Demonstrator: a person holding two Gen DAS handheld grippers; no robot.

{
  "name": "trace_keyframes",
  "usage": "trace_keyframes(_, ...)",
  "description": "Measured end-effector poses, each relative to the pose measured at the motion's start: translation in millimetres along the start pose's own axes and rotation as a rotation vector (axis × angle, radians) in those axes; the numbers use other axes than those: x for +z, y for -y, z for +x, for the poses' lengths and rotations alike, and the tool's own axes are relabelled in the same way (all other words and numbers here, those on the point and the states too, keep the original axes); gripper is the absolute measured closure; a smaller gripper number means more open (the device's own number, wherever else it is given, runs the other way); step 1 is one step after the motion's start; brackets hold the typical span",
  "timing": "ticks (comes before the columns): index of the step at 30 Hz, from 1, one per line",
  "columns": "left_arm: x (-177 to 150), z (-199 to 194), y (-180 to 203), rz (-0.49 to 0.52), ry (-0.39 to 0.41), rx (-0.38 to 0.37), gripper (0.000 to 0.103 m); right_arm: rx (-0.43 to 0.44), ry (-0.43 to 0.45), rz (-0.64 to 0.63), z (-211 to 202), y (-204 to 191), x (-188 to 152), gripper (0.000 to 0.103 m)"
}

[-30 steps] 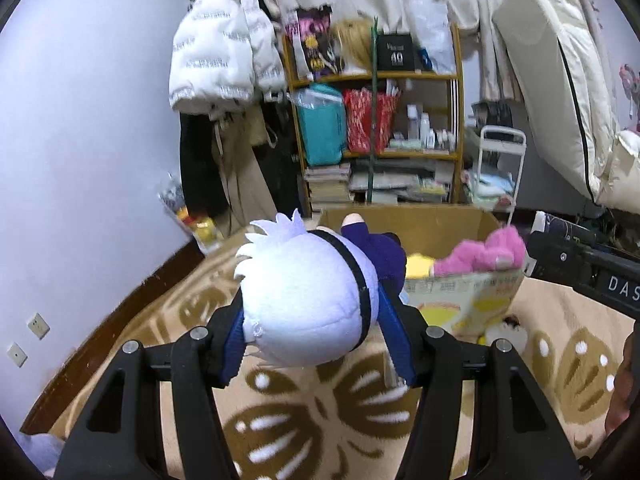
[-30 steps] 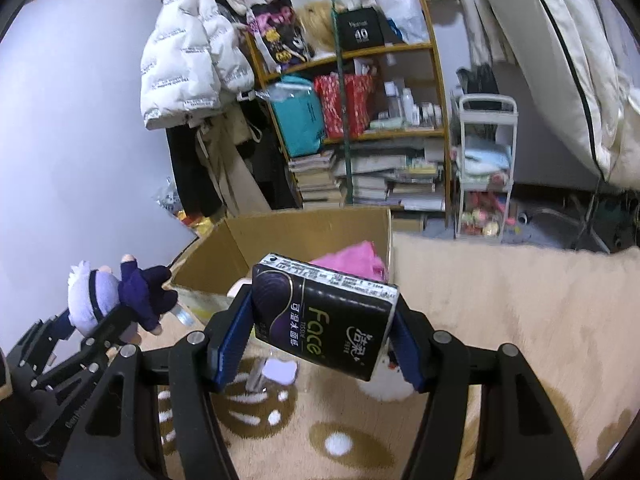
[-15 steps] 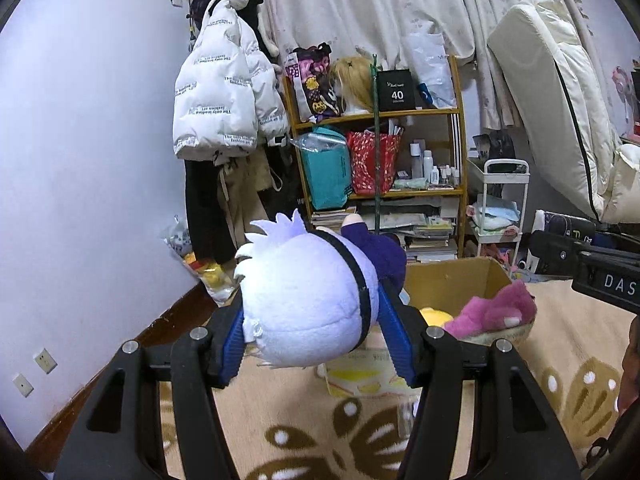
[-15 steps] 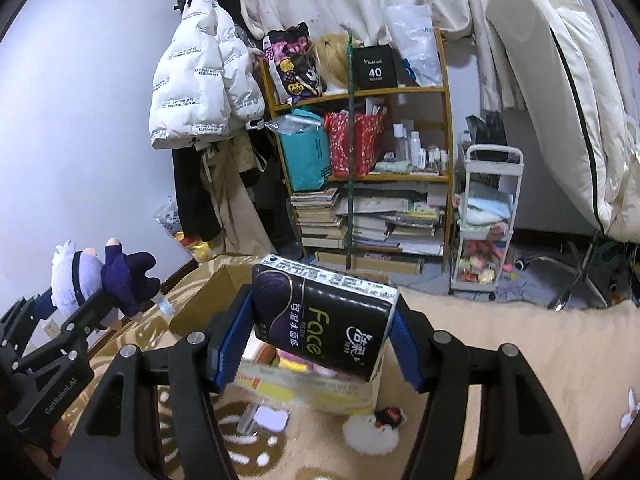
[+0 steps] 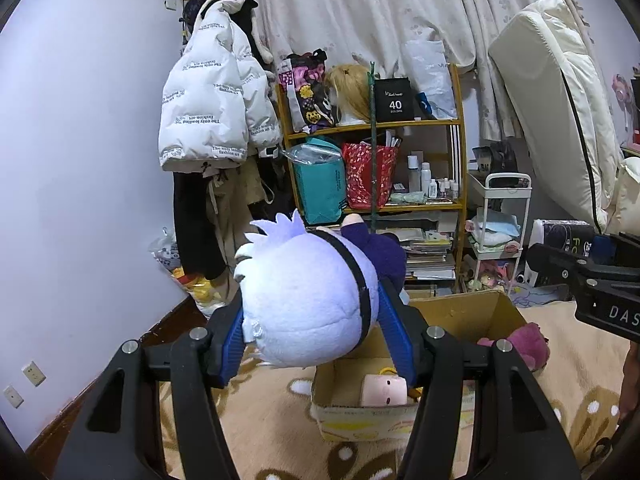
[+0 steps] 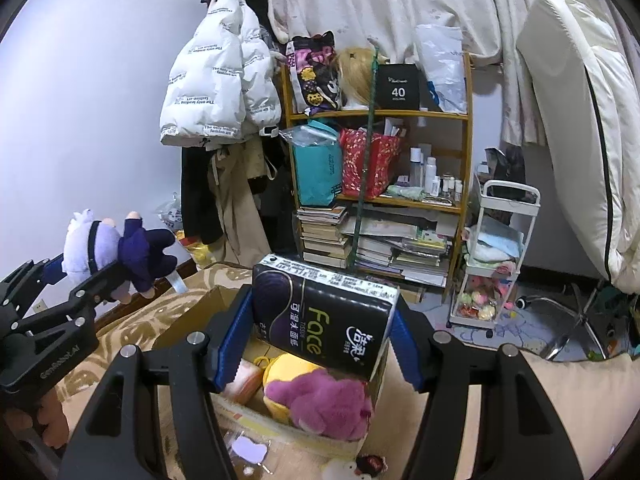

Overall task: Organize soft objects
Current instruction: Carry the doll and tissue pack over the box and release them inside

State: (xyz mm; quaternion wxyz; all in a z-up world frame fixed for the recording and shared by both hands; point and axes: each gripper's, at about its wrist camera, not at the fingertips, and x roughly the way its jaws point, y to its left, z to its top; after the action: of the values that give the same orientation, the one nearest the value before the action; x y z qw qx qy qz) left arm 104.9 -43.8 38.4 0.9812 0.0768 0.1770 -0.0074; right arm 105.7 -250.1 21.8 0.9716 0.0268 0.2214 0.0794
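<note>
My left gripper (image 5: 316, 336) is shut on a plush doll (image 5: 308, 300) with a pale lilac head, black band and dark purple body; the doll (image 6: 116, 252) also shows at the left of the right wrist view. My right gripper (image 6: 320, 332) is shut on a black soft tissue pack (image 6: 324, 316) printed "Face". Both hang above an open cardboard box (image 5: 472, 312) on the carpet. In the box (image 6: 188, 320) lie a pink plush (image 6: 320, 400), a yellow plush (image 6: 284, 364) and a pale pink block toy (image 5: 384, 390).
A wooden shelf (image 6: 380, 116) packed with bags, bottles and books stands behind the box. A white puffer jacket (image 5: 212, 108) hangs to its left, a white trolley (image 6: 496, 256) and an upright mattress (image 6: 588, 132) to its right. A small toy (image 6: 372, 462) lies on the patterned carpet.
Both grippers have risen and come closer to the box with their loads still held. The view now looks down into the box from nearer, and the shelf fills more of each picture.
</note>
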Motion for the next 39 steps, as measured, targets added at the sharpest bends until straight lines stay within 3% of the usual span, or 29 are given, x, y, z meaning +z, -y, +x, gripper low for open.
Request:
trace_keyframes(18, -19.2, 43.0, 3.6, -0.057, -0.091, -0.087, 0.044, 0.041, -0.071, 0.062, 39.6, 15.1, -23.2, 0.036)
trace_keyframes(28, -36.1, 68.0, 15.0, -0.037, -0.166, -0.117, 0.044, 0.056, -0.108, 0.105, 56.7, 24.3, -33.7, 0.036)
trace_keyframes(39, -46.6, 68.7, 25.6, 0.004, -0.184, -0.140, 0.042, 0.089, -0.127, 0.116, 60.4, 25.8, -36.6, 0.035)
